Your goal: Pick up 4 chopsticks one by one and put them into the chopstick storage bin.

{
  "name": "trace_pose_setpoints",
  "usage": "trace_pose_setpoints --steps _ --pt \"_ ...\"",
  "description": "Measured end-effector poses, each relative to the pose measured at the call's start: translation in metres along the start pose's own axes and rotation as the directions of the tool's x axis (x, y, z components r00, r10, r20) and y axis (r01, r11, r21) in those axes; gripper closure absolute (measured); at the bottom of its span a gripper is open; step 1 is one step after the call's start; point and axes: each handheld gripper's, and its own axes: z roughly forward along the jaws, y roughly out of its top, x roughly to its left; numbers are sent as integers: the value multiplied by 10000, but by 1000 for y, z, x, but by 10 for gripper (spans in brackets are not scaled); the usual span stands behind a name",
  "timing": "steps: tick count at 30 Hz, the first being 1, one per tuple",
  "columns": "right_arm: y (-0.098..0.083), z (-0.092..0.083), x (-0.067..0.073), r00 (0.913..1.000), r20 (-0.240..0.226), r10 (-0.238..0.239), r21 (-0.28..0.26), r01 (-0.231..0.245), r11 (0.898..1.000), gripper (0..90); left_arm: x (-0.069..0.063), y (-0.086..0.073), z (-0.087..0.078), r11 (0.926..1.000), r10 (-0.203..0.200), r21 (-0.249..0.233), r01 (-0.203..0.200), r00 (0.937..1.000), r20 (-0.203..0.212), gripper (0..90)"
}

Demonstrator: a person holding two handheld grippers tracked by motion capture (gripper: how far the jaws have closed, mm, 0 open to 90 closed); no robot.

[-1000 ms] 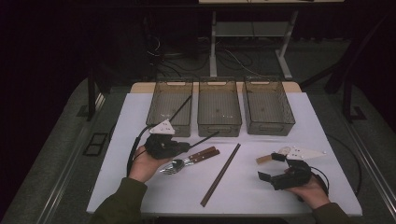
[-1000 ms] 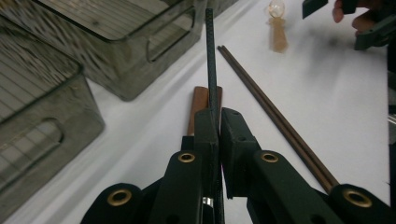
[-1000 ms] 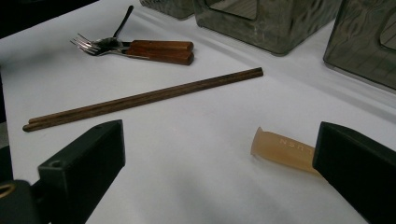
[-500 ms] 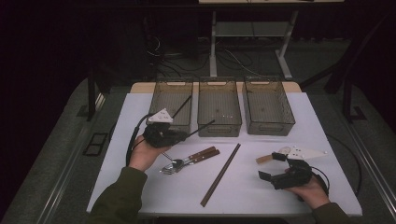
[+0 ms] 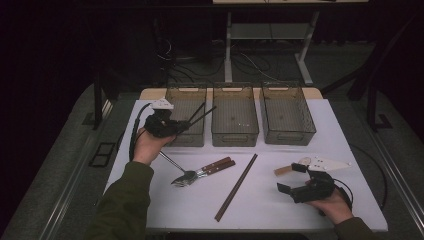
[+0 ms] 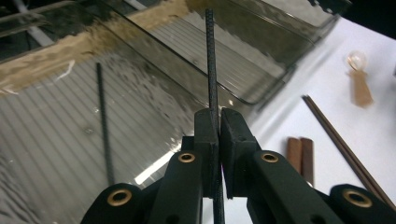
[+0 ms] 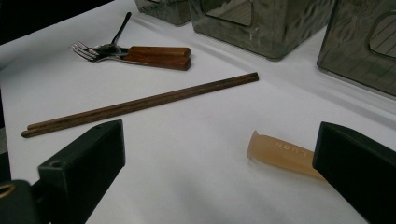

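Carrying black chopstick (image 6: 209, 56) over left bin (image 5: 186, 95) at bench's far-left | left gripper (image 6: 218, 122) pinching it | right gripper (image 7: 219, 154) spread | I'd lower before releasing beside other chopstick (image 6: 103, 126).

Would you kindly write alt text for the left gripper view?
The left hand-held gripper is shut on a thin black chopstick above the clear bin, where a second black chopstick lies on the ribbed floor. To the right, brown chopsticks and two wooden handles rest on the white table.
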Motion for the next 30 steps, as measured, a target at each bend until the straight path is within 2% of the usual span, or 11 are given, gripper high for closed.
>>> trace_pose_setpoints --steps 7,11,15,16,22,23,24,25,30 --pt "0 0 1 10000 17 15 -9 -15 10000 24 16 8 7 9993 -372 -8 372 9983 -457 858" --pt "0 0 1 10000 -4 43 -25 -43 10000 24 28 11 11 9976 -674 -182 662 9945 -806 858" --pt "-1 0 2 10000 -31 12 3 -12 10000 24 40 13 17 9939 -1089 -324 1058 9870 -1183 858" --pt "-1 -1 2 10000 -38 34 -19 -34 10000 24 43 13 18 9940 -1082 -287 1054 9859 -1274 858" --pt "-1 -1 2 10000 -15 41 -62 -42 10000 23 57 11 29 9803 -1959 -571 1889 9667 -1645 858" --pt "-1 -1 2 10000 -10 35 -82 -35 10000 24 58 11 31 9763 -2147 -638 2069 9628 -1642 857" --pt "-1 -1 2 10000 -7 35 -97 -35 9999 24 59 12 32 9771 -2114 -590 2043 9633 -1656 858" --pt "-1 -1 2 10000 -4 25 -90 -25 10000 24 60 13 34 9759 -2173 -566 2106 9607 -1728 858" --pt "-1 -2 3 10000 -25 74 -112 -74 9999 24 64 16 42 9736 -2282 -409 2245 9556 -1864 857"
